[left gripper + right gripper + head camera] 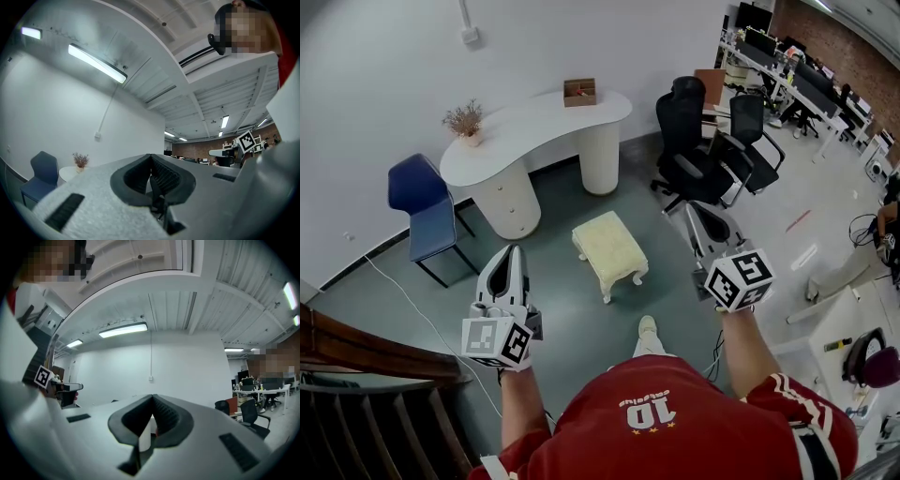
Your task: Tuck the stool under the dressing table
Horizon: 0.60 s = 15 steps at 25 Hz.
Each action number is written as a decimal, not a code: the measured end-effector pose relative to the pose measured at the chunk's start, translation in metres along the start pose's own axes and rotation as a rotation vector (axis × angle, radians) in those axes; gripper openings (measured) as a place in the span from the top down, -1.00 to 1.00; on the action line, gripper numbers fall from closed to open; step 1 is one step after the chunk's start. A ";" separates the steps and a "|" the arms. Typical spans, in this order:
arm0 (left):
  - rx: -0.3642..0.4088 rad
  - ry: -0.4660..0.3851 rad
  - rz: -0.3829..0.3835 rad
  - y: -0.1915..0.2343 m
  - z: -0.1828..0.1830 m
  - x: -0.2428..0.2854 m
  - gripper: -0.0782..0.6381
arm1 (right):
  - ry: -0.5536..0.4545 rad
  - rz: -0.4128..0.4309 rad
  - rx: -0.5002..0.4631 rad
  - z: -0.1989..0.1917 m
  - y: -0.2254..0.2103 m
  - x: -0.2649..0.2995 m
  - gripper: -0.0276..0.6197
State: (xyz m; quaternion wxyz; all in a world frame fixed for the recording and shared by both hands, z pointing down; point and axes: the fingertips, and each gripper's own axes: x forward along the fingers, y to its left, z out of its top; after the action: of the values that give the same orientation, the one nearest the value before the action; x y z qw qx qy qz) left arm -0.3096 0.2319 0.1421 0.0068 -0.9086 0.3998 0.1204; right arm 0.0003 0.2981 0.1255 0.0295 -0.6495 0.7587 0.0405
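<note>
1. Status: approach phase, task not started. Stool [611, 247] untouched.
2. Stool location: on the grey floor in front of the white surface [534, 122], fully out from under it. Near end points roughly at the person's foot [647, 328]; far end points at the gap between the left pedestal [511, 202] and the right pedestal [600, 159].
3. Left claw [514, 255]: clenched, ribbed pads together, nothing between them. Held up in the air left of the stool, apart from it.
4. Right claw [701, 217]: also clenched and empty per its own view. Held up right of the stool, apart from it.
5. Both claws point about level, out over the stool instead of down at it.
6. Surface top carries a dried plant [465, 120] and a small box [579, 92]. Neither looks to be in the way.
7. Next move, my read: step in and bring both claws down to stool height. Then either push the near end with the clenched claws or release them and grip the cushion edges.
8. Drive line: straight into the gap between the pedestals. The stool sits slightly skewed to it, so it probably needs squaring up first.
9. Risks: a stool leg catching a pedestal. Blue chair [422, 202] and the black office chairs [703, 141] flank the path but look clear of it.
</note>
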 end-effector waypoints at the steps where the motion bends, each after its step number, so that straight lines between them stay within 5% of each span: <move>1: 0.000 0.000 0.000 0.000 0.000 0.001 0.77 | 0.004 0.003 -0.001 -0.001 0.000 0.001 0.91; 15: -0.043 0.031 0.014 0.000 -0.027 0.049 0.77 | 0.057 0.015 -0.008 -0.015 -0.042 0.027 0.90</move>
State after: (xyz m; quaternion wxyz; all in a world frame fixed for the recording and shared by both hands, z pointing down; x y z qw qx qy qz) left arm -0.2724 0.1933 0.1573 -0.0196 -0.9076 0.4033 0.1147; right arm 0.0376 0.2641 0.1371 0.0051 -0.6448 0.7639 0.0252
